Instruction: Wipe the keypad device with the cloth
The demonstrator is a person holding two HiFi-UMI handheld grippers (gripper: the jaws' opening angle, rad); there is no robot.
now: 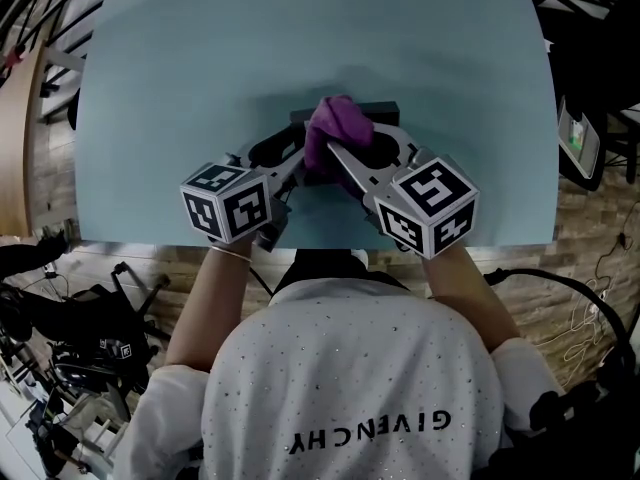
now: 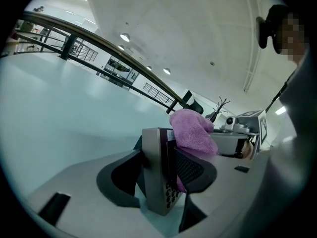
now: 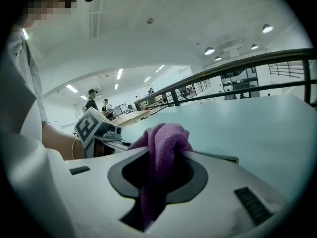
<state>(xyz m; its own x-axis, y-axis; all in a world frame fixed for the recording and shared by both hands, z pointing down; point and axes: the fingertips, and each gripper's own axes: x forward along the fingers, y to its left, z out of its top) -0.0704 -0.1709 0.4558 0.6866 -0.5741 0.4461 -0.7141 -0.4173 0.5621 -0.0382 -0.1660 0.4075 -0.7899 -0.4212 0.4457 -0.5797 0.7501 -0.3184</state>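
The keypad device [image 1: 385,108] is a dark box lying on the teal table [image 1: 180,78]. In the left gripper view its grey casing and small round keys [image 2: 157,175] stand between the jaws. My left gripper [image 1: 298,163] has a pad against each side of the device. The purple cloth [image 1: 338,128] is bunched on top of the device, and my right gripper [image 1: 338,150] is shut on it. The cloth's folds [image 3: 161,148] hang down through the closed jaws of that right gripper [image 3: 157,185]. Most of the device is hidden under the cloth [image 2: 190,130].
The table's near edge [image 1: 300,243] runs just in front of my hands. Cables and dark equipment [image 1: 70,328] lie on the floor at the left, more gear [image 1: 580,138] at the right. Two people [image 3: 96,102] stand far off at desks.
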